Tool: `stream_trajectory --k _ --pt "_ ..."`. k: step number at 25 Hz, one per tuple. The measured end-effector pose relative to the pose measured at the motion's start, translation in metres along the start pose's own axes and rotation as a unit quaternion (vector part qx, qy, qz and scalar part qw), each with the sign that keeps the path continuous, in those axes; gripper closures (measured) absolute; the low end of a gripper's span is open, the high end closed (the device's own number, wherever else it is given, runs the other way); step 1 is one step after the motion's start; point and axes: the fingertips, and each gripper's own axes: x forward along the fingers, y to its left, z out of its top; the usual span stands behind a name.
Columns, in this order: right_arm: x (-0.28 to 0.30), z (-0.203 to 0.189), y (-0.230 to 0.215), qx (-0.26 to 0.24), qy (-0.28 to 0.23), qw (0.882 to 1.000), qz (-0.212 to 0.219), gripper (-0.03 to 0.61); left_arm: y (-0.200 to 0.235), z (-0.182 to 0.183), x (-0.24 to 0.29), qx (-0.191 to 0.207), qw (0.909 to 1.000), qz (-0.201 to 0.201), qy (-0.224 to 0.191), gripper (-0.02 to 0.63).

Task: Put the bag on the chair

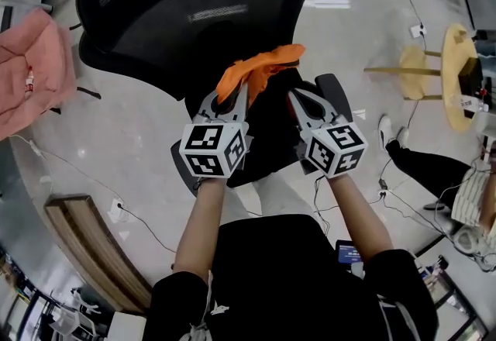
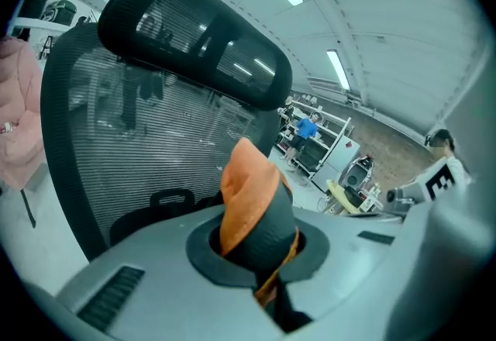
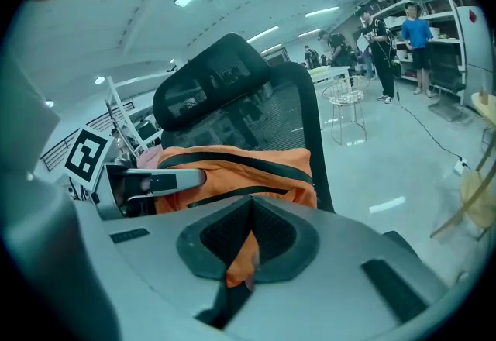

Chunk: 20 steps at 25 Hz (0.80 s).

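Note:
An orange bag (image 1: pixel 260 68) with black straps hangs between my two grippers, in front of the black mesh backrest (image 1: pixel 201 14) of an office chair and above its seat (image 1: pixel 267 134). My left gripper (image 1: pixel 234 90) is shut on a fold of orange fabric and black strap (image 2: pixel 248 200). My right gripper (image 1: pixel 299 98) is shut on another fold of the bag (image 3: pixel 242 258). In the right gripper view the bag's body (image 3: pixel 232 173) spreads across to the left gripper (image 3: pixel 155 180). Whether the bag touches the seat is hidden.
A pink bag (image 1: pixel 31 72) lies at the left beside the chair. A wooden stool (image 1: pixel 442 72) and a seated person's legs (image 1: pixel 418 161) are at the right. A wooden board (image 1: pixel 93 246) and cables lie on the floor. People stand by shelves (image 3: pixel 418 37) far off.

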Motion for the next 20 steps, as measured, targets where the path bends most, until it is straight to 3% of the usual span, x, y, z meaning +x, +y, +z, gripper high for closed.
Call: stream_trajectory --k 6,20 --pt "0.021 -0.010 -0.001 0.003 0.018 1.000 0.006 0.583 0.018 -0.011 0.013 -0.016 0.9999 -0.004 0.004 0.603" --pt "0.063 -0.040 0.010 0.006 0.060 0.998 0.033 0.583 0.078 -0.035 0.026 -0.024 0.9991 0.031 0.013 0.603"
